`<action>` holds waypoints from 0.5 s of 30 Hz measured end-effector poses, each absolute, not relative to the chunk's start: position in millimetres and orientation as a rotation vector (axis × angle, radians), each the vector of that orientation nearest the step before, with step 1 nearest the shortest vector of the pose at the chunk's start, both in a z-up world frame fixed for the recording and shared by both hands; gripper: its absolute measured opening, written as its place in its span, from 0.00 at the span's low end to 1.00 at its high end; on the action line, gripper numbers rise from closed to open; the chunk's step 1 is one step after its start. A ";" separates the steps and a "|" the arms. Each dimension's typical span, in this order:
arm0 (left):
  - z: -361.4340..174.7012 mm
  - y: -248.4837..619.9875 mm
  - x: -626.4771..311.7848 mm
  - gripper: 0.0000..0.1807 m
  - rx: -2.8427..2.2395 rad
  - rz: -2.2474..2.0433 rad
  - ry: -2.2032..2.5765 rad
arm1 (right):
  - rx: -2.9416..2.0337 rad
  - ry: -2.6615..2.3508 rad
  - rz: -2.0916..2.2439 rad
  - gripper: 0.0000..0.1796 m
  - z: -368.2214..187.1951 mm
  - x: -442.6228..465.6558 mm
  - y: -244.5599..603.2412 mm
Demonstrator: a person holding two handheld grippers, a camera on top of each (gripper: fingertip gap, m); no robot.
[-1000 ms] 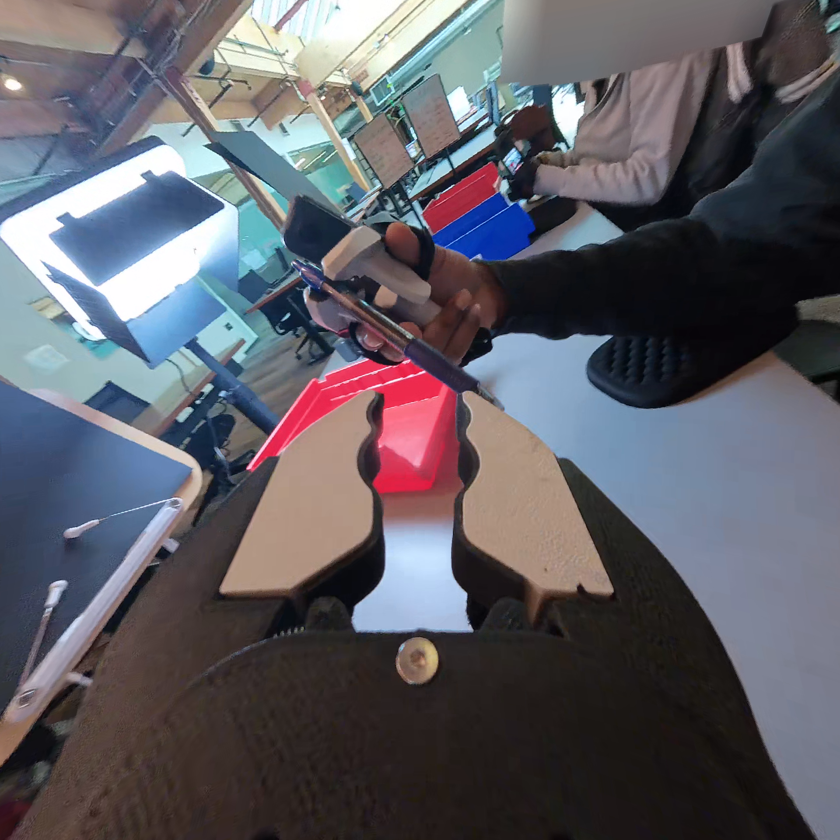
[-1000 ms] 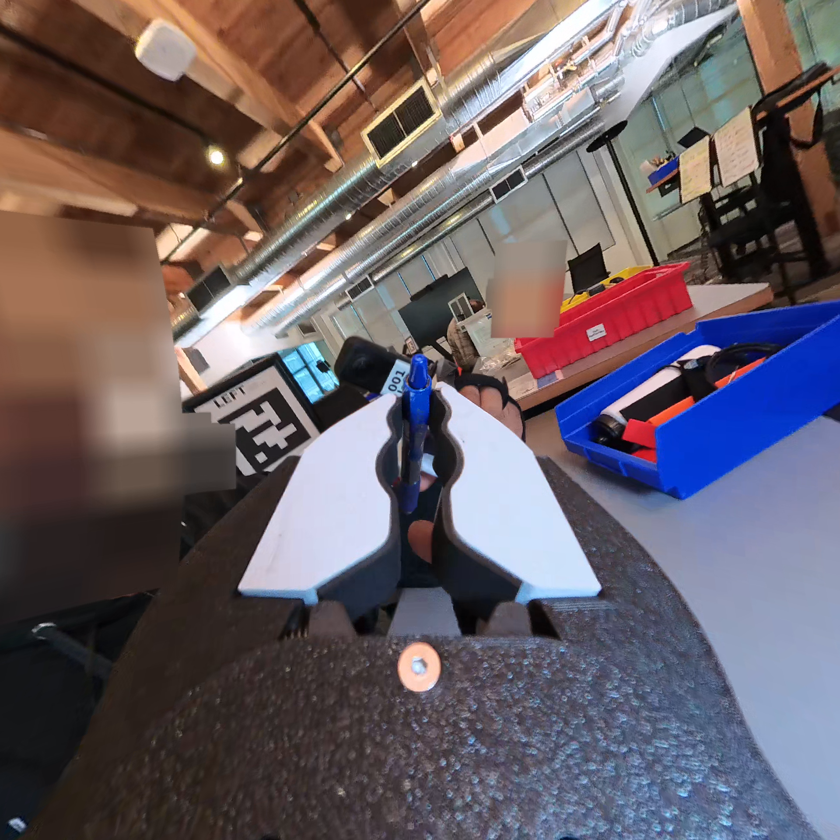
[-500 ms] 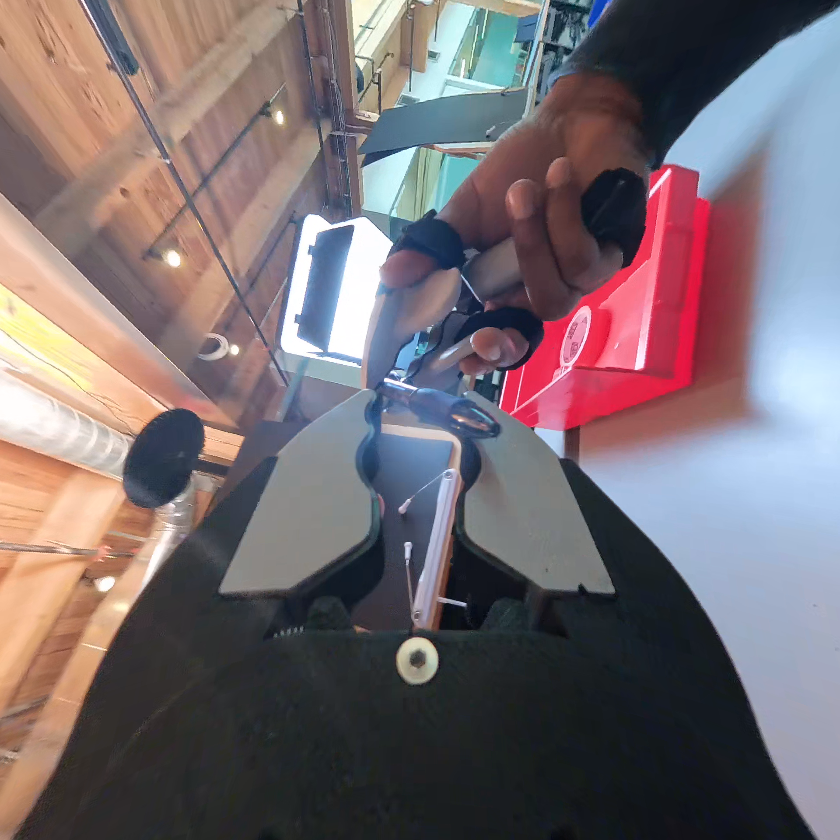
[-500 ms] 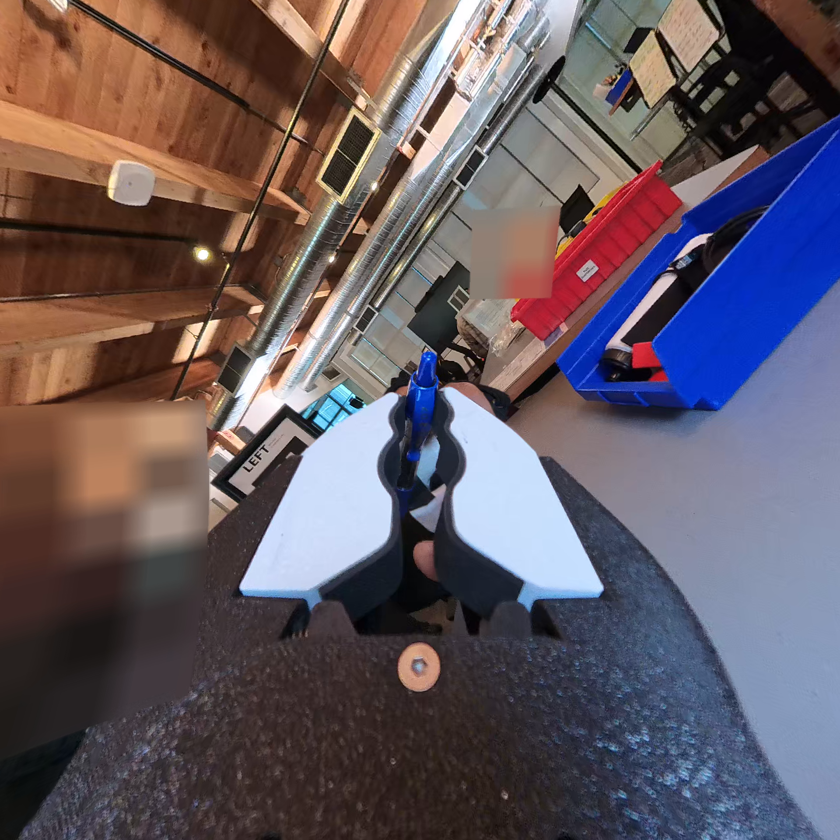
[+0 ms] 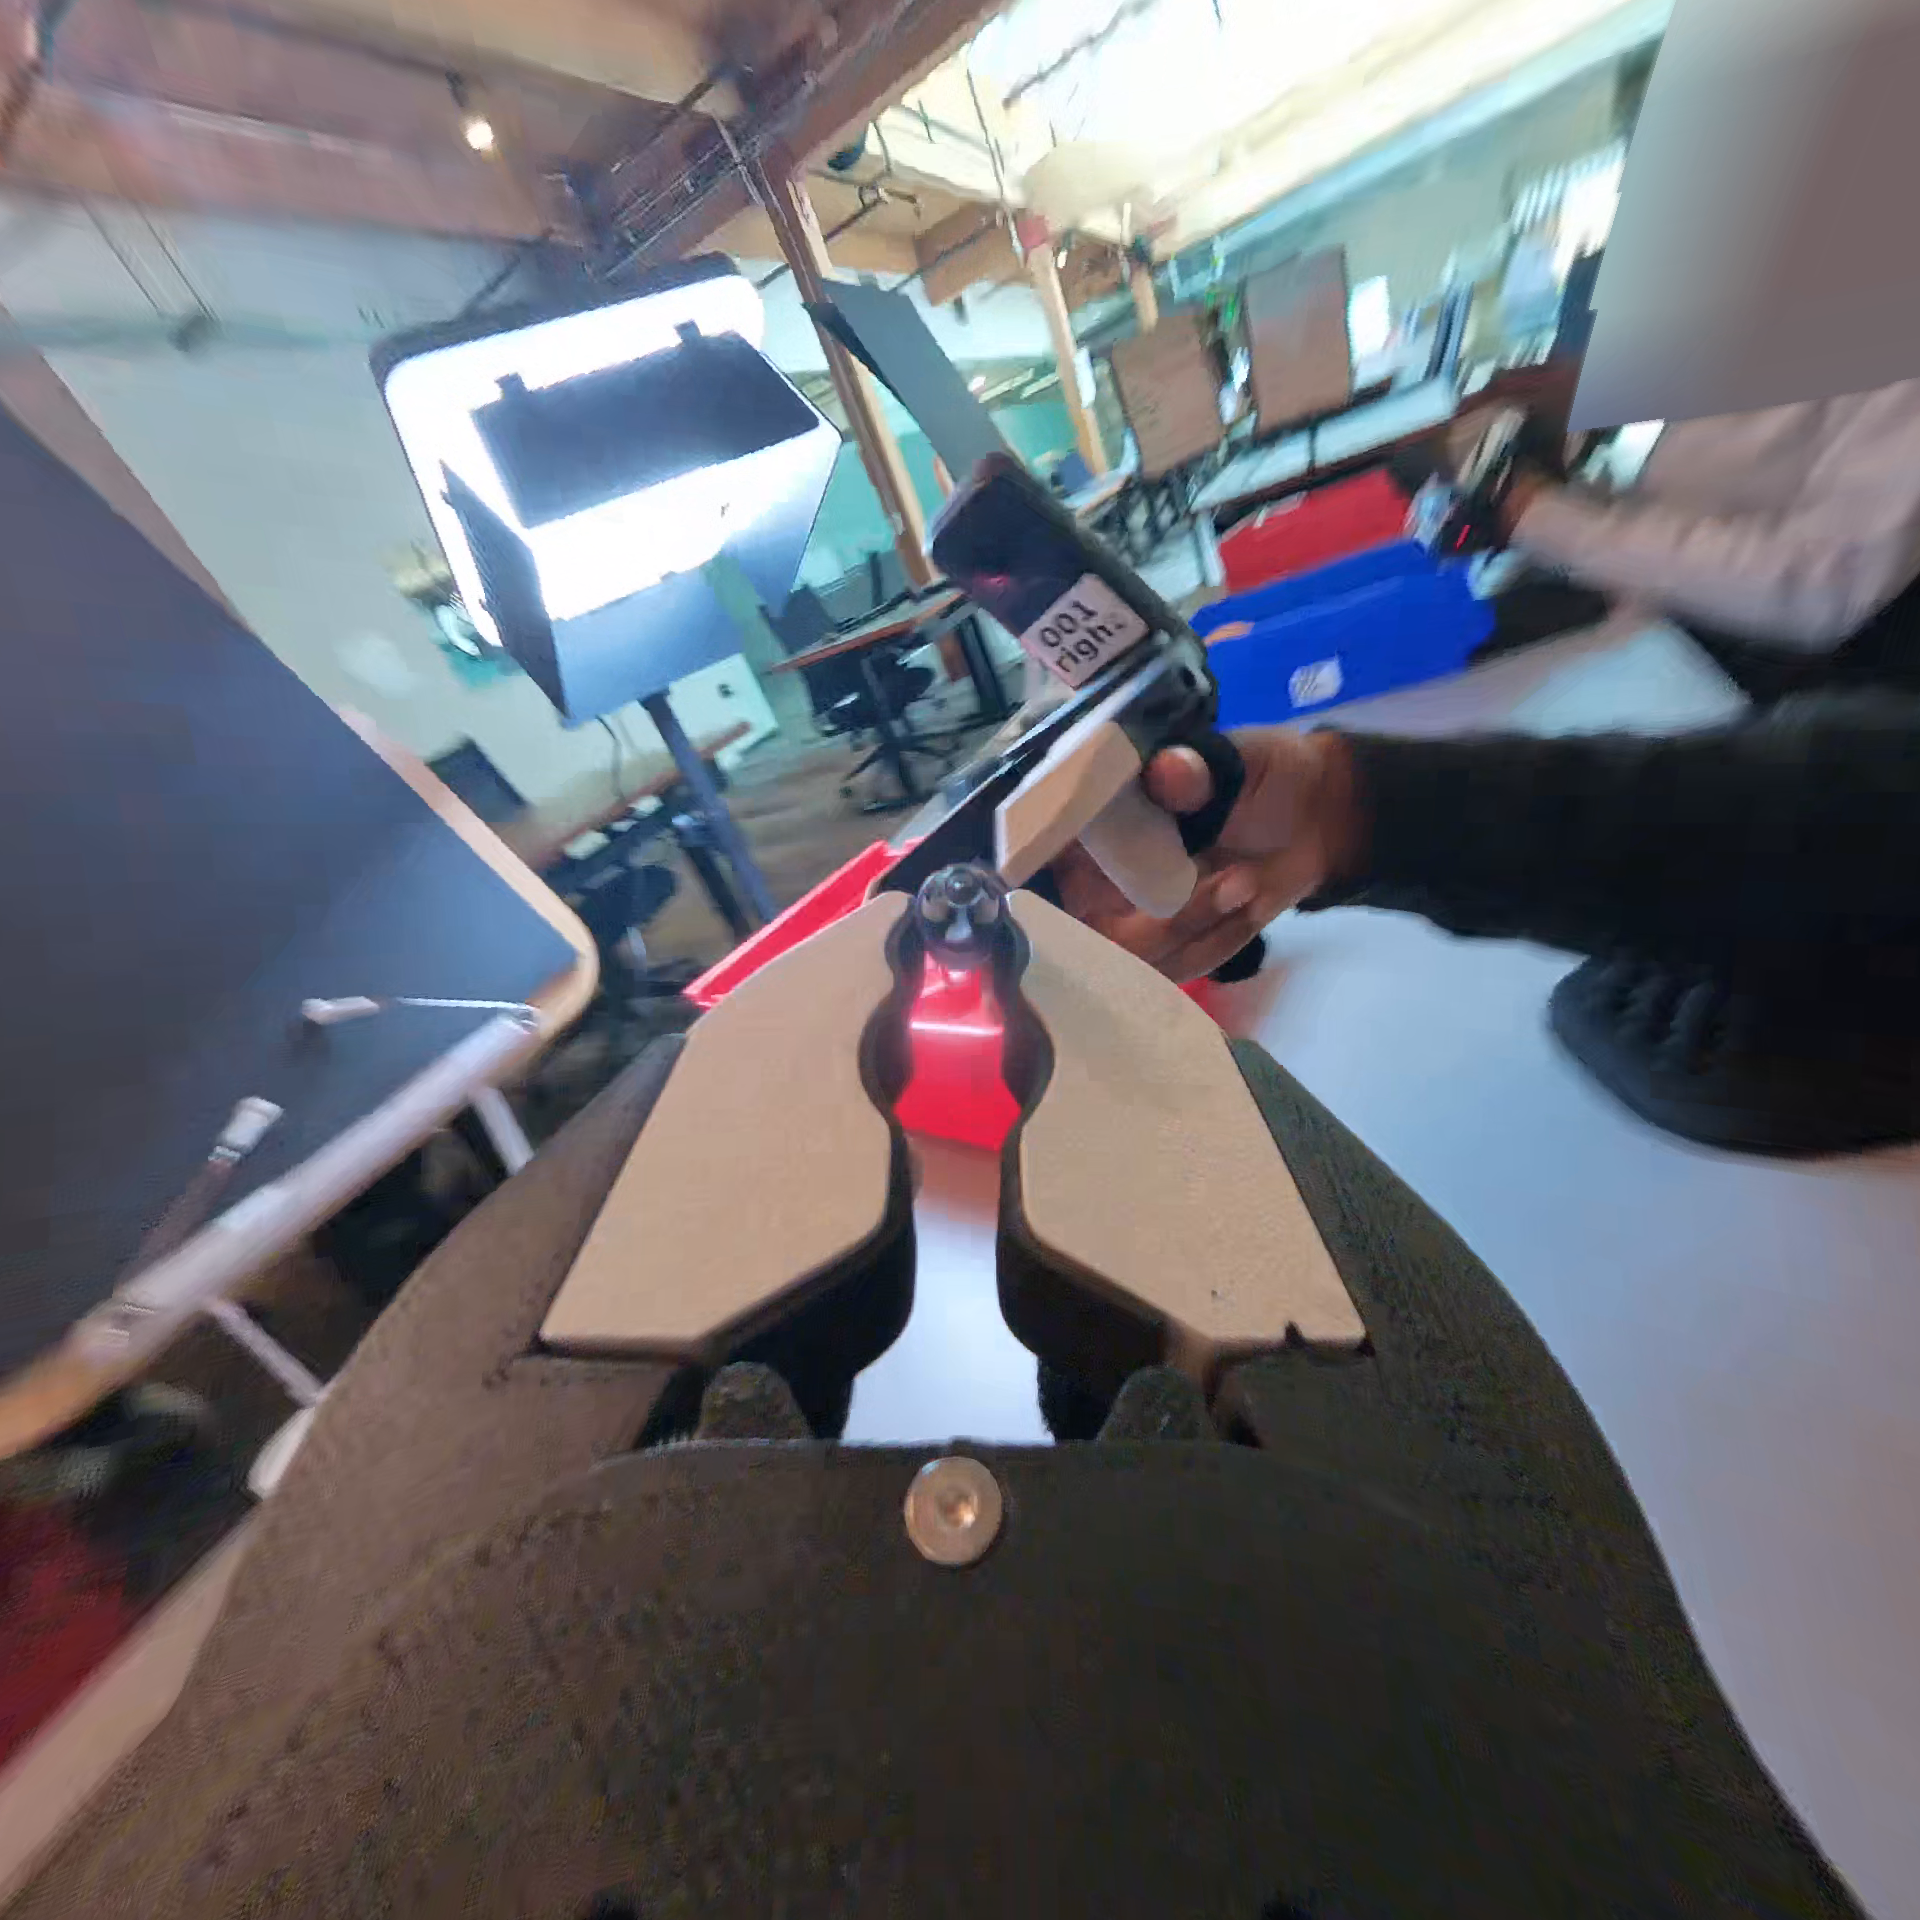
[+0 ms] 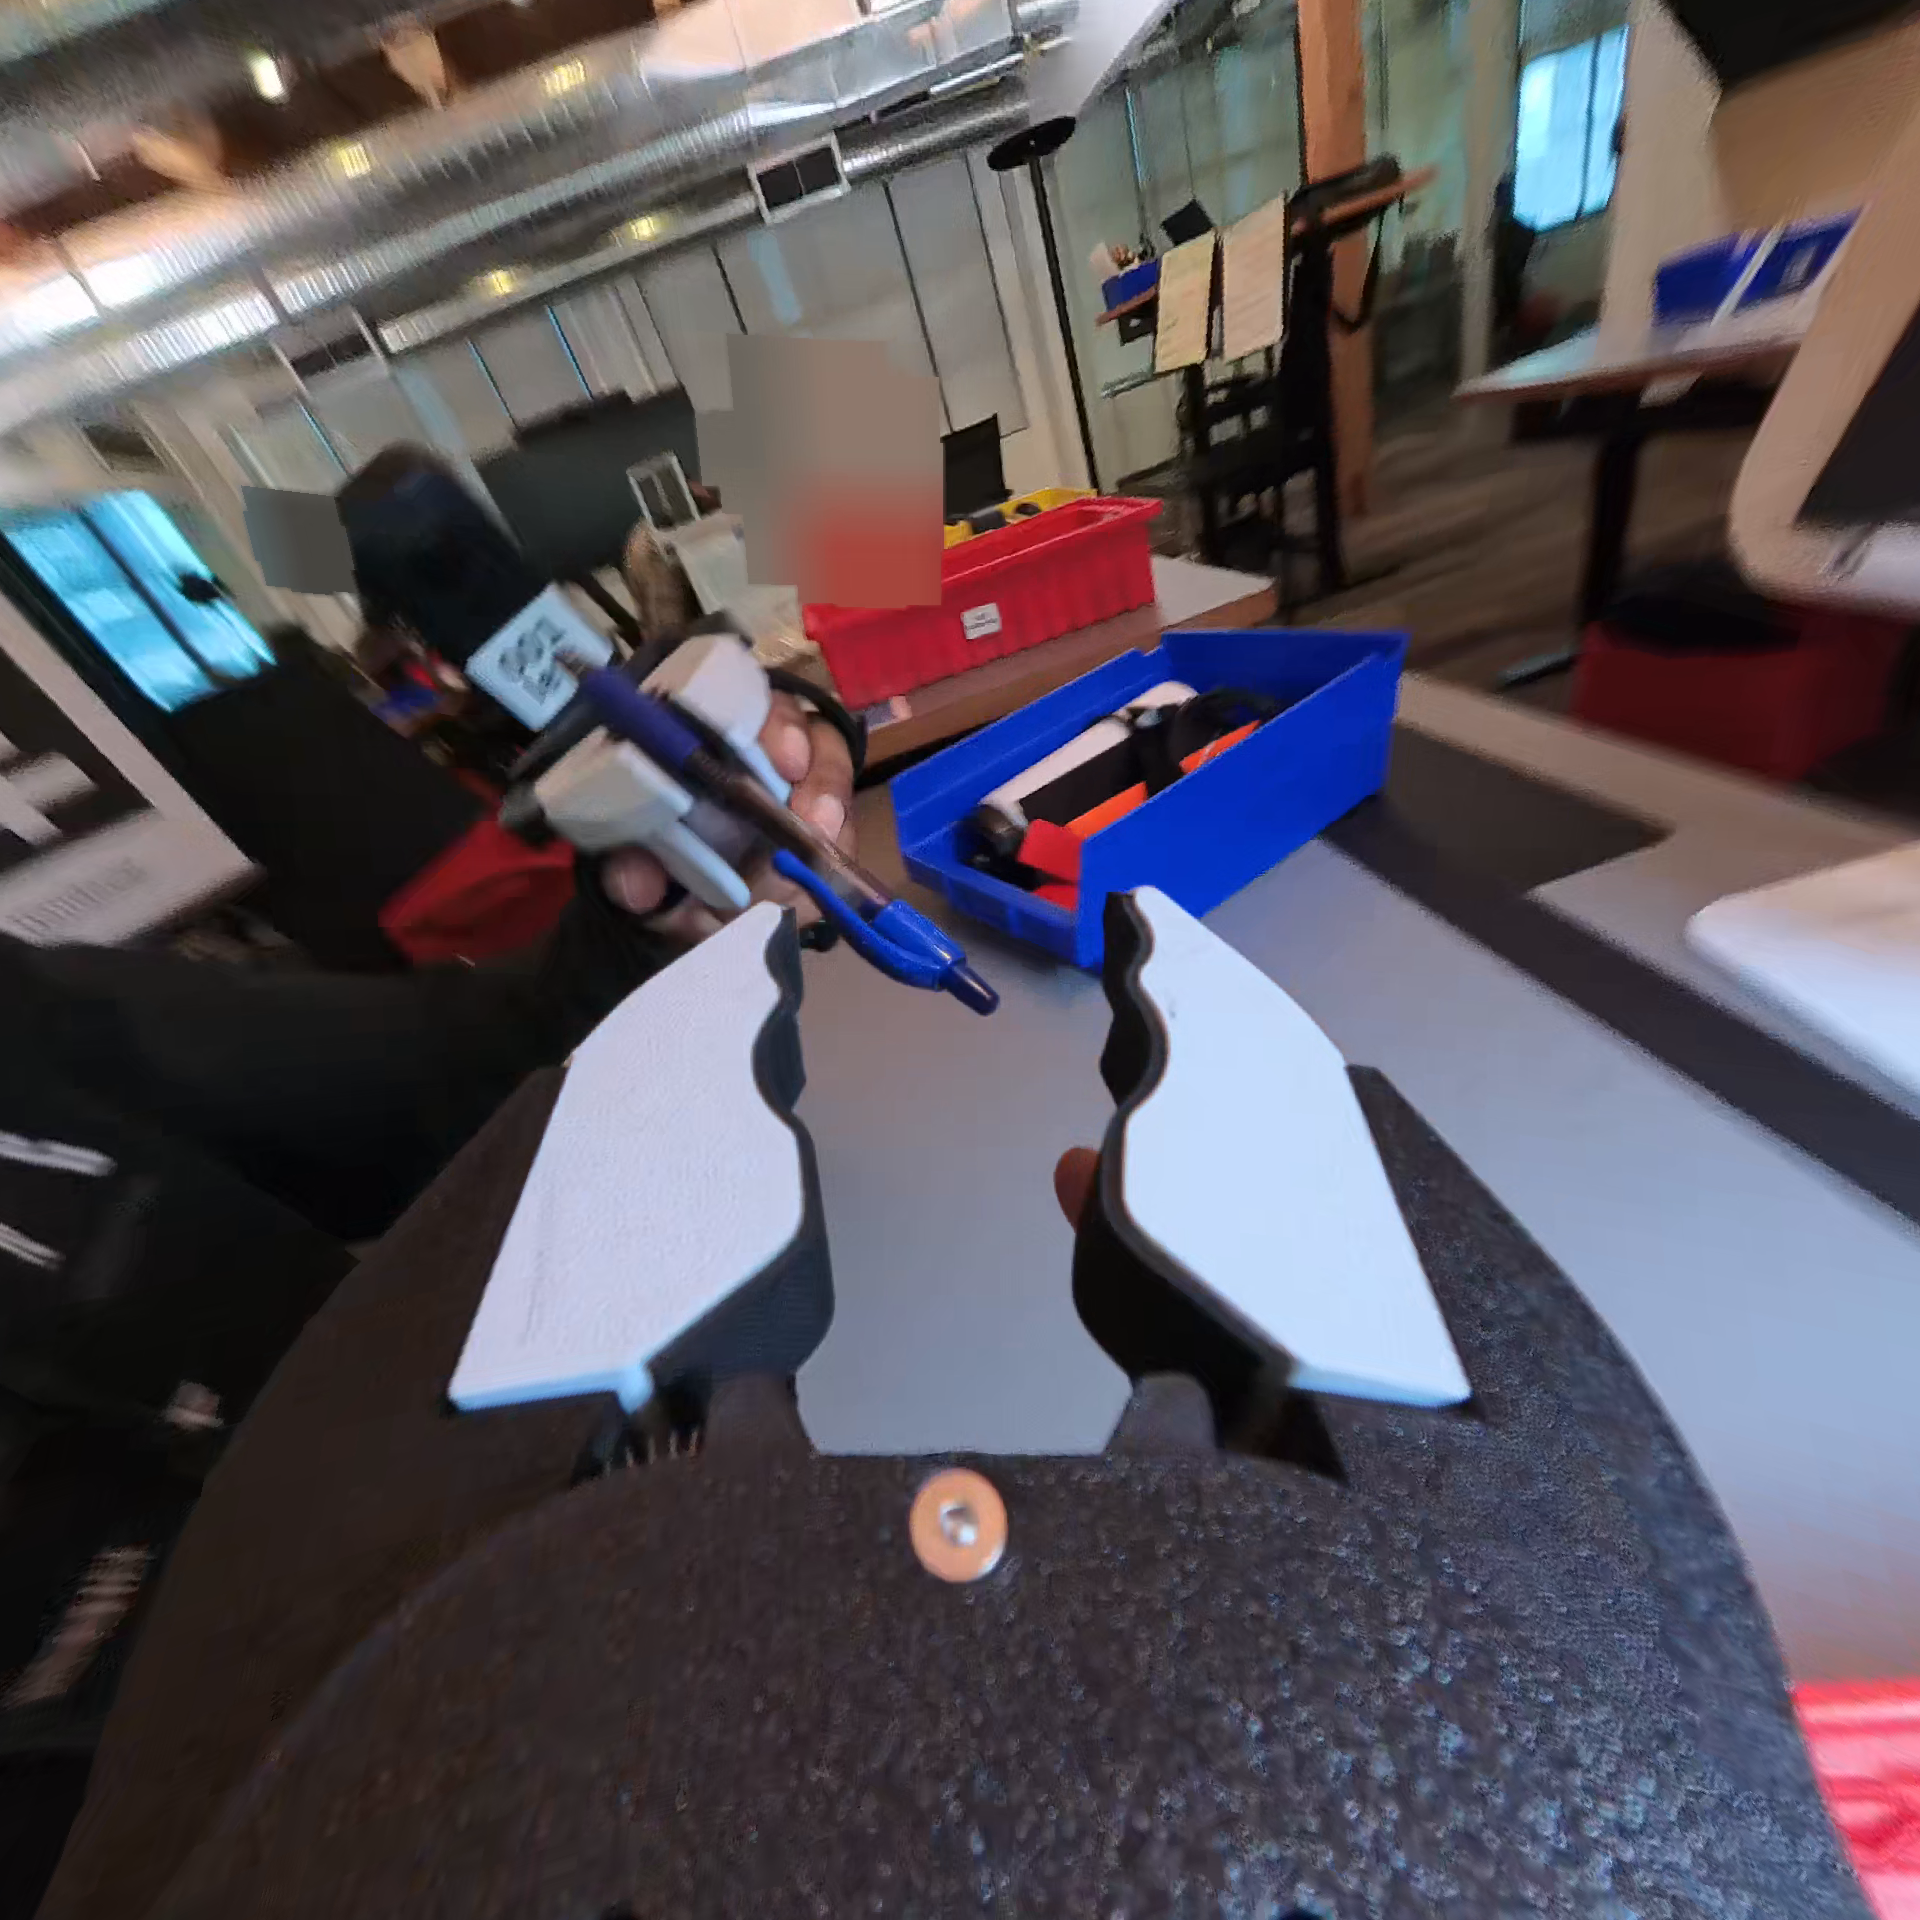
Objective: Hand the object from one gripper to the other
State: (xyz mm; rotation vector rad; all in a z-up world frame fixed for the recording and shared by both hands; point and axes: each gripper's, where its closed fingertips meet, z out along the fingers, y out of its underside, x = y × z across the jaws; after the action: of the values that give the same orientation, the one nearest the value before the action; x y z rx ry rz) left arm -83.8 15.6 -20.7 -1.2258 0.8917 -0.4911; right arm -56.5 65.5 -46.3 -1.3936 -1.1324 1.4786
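A blue pen (image 5: pixel 956 906) sits end-on between the tips of my left gripper (image 5: pixel 956 920), which is shut on it. In the right wrist view the same pen (image 6: pixel 902 938) sticks out of the left gripper (image 6: pixel 727 790), its capped end pointing at my right gripper (image 6: pixel 951 914). My right gripper is open and empty, its fingers wide apart just short of the pen's end and not touching it. In the left wrist view the right gripper (image 5: pixel 1003 831) is held in a hand just beyond and to the right of the pen.
A grey table (image 6: pixel 1351 1143) lies below both grippers. A blue bin (image 6: pixel 1226 821) with several items stands ahead on the right, with a red bin (image 6: pixel 987 613) behind it. Another red bin (image 5: pixel 951 1081) lies under the left gripper. A black board (image 5: pixel 208 831) with white tools is at the left.
The right gripper held the pen and has opened and drawn back. The left gripper, open before, has closed on the pen and now holds it alone.
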 end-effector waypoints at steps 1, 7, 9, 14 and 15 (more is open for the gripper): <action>-19.1 17.1 -87.0 0.07 -1.257 -0.586 0.854 | -1.333 -1.169 1.382 0.31 -42.1 -54.0 63.8; -13.5 28.1 -100.8 0.07 -1.380 -1.008 0.613 | -1.038 -1.394 0.813 0.22 -45.5 -53.9 49.0; -18.7 31.0 -100.1 0.07 -1.420 -1.061 0.591 | -1.010 -1.420 0.701 0.18 -50.6 -60.0 47.5; -26.1 34.3 -99.3 0.07 -1.457 -1.066 0.597 | -1.057 -1.454 0.687 0.09 -61.8 -67.1 45.2; -26.1 34.2 -99.0 0.07 -1.457 -1.073 0.596 | -1.073 -1.456 0.675 0.08 -64.6 -67.5 47.6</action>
State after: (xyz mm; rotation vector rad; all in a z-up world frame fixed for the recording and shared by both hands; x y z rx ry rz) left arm -99.0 34.2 -26.1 -1.4573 0.5960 -1.0725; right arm -67.5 47.6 -64.6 -1.0730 -1.4555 0.6751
